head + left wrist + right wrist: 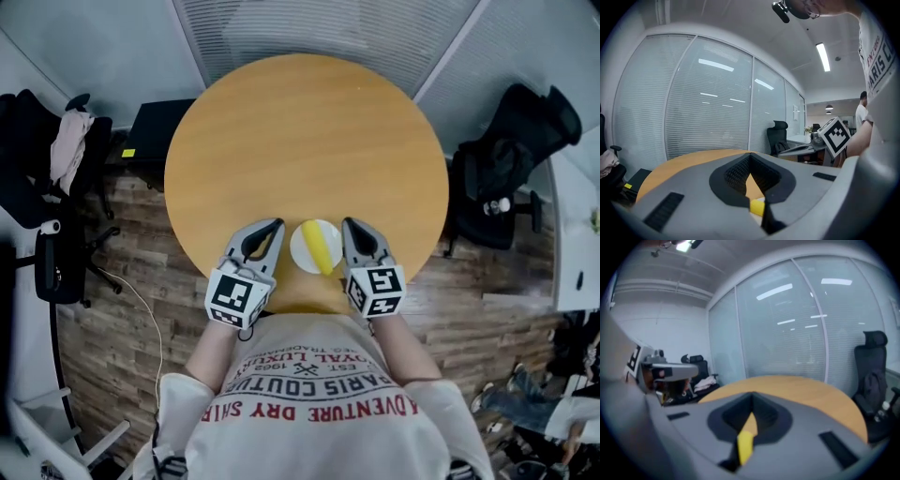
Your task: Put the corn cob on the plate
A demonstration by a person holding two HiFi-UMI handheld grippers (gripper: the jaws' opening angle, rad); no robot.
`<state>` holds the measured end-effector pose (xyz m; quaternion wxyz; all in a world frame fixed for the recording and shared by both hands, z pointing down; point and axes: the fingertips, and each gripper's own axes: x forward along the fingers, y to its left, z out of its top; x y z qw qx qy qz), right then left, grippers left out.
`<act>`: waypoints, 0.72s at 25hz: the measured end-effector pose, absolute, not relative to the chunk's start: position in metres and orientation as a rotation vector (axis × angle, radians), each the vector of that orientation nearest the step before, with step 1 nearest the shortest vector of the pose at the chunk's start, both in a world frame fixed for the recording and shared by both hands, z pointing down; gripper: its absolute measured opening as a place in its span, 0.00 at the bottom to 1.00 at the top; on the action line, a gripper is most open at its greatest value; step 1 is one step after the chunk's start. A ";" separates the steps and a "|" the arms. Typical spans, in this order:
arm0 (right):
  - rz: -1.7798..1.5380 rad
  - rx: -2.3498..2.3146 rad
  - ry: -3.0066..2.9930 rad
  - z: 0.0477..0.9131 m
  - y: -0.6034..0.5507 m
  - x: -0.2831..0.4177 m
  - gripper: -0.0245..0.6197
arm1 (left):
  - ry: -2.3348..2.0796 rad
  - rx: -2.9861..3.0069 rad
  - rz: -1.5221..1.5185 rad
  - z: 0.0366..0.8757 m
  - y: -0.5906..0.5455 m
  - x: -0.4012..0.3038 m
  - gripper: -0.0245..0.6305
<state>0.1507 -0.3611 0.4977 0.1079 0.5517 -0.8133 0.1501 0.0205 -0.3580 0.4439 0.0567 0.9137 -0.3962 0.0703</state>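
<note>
The corn cob (322,246) already lies across the white plate (302,253), at the near edge of the round surface (300,141). What remains, as I judge it, is to draw both tools off cleanly. Keep them raised and clear of the plate's rim, and pull back toward the person rather than across the cob, which would likely roll at a nudge. The left tool (277,226) is clenched on nothing, and the right tool (349,224) is likewise clenched and empty. The cob lies between them, just beside each tip and apparently below both, and as far as the head view shows neither touches it.
</note>
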 end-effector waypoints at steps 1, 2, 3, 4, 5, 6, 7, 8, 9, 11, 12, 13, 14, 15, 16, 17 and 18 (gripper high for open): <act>0.403 1.655 -2.414 0.485 -0.360 0.155 0.08 | -1.203 2.782 0.207 0.440 -0.358 0.023 0.09; 0.369 1.686 -2.430 0.474 -0.359 0.160 0.08 | -1.205 2.790 0.201 0.436 -0.358 0.025 0.09; 0.339 1.713 -2.442 0.464 -0.357 0.164 0.08 | -1.206 2.796 0.196 0.433 -0.357 0.027 0.09; 0.314 1.736 -2.454 0.454 -0.355 0.168 0.08 | -1.207 2.802 0.191 0.429 -0.357 0.029 0.09; 0.293 1.756 -2.466 0.445 -0.353 0.170 0.08 | -1.208 2.807 0.187 0.425 -0.356 0.030 0.09; 0.277 1.773 -2.479 0.438 -0.352 0.172 0.08 | -1.209 2.811 0.184 0.421 -0.356 0.031 0.09; 0.265 1.786 -2.491 0.431 -0.351 0.173 0.08 | -1.210 2.815 0.181 0.418 -0.356 0.031 0.09; 0.255 1.794 -2.502 0.425 -0.350 0.174 0.08 | -1.213 2.817 0.179 0.415 -0.356 0.031 0.09; 0.245 1.798 -2.511 0.420 -0.349 0.174 0.08 | -1.216 2.820 0.176 0.413 -0.356 0.031 0.09; 0.224 1.798 -2.522 0.415 -0.346 0.174 0.08 | -1.226 2.822 0.174 0.409 -0.356 0.031 0.09; 0.216 1.798 -2.524 0.413 -0.345 0.174 0.08 | -1.231 2.822 0.175 0.408 -0.356 0.031 0.09; 0.211 1.799 -2.525 0.412 -0.344 0.175 0.08 | -1.235 2.822 0.174 0.406 -0.356 0.031 0.09; 0.209 1.800 -2.526 0.412 -0.343 0.175 0.08 | -1.239 2.821 0.171 0.404 -0.357 0.030 0.09; 0.210 1.802 -2.527 0.412 -0.342 0.175 0.08 | -1.242 2.820 0.168 0.403 -0.357 0.030 0.09; 0.210 1.803 -2.527 0.412 -0.342 0.175 0.08 | -1.245 2.819 0.166 0.402 -0.357 0.030 0.09; 0.211 1.803 -2.527 0.412 -0.341 0.175 0.08 | -1.248 2.818 0.165 0.401 -0.356 0.030 0.09; 0.211 1.803 -2.527 0.412 -0.340 0.175 0.08 | -1.250 2.818 0.165 0.401 -0.356 0.030 0.09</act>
